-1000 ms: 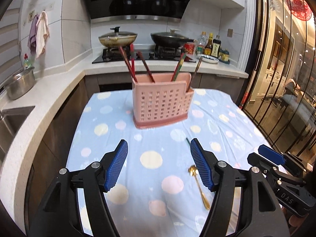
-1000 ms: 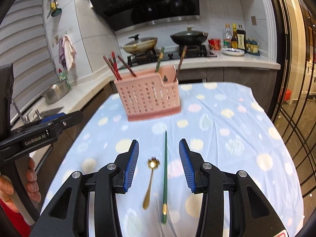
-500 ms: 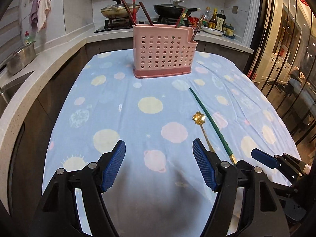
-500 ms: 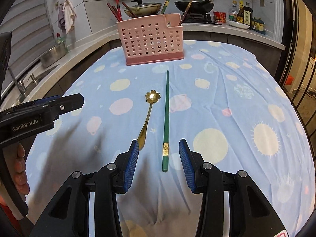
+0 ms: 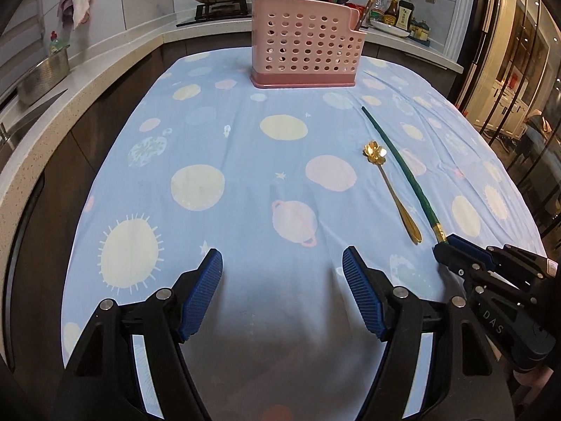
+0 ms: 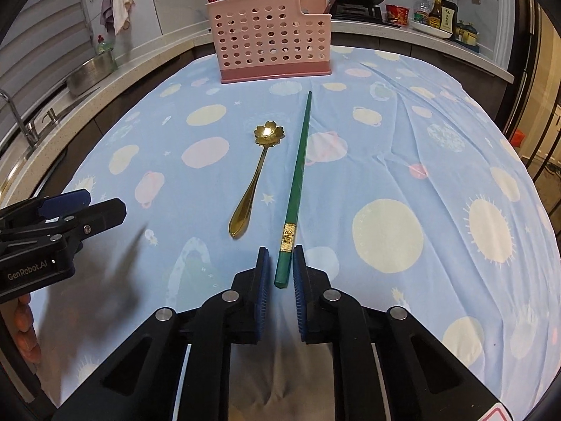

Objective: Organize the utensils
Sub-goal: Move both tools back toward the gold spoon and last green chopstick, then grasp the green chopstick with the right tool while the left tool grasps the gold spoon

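Observation:
A green chopstick lies on the blue spotted cloth, its gold-banded near end between the pads of my right gripper. The pads stand close on either side of it with a thin gap showing. A gold flower-bowl spoon lies just left of the chopstick. A pink perforated utensil holder with several chopsticks stands at the far end. In the left wrist view the chopstick, the spoon and the holder show. My left gripper is open and empty above the cloth's near edge.
A white counter with a steel bowl and a sink tap runs along the left. A stove with pans and sauce bottles sits behind the holder. Glass doors stand on the right.
Both grippers have come lower and nearer the cloth. My right gripper has narrowed its jaws around the chopstick's near end. The left gripper has stayed open.

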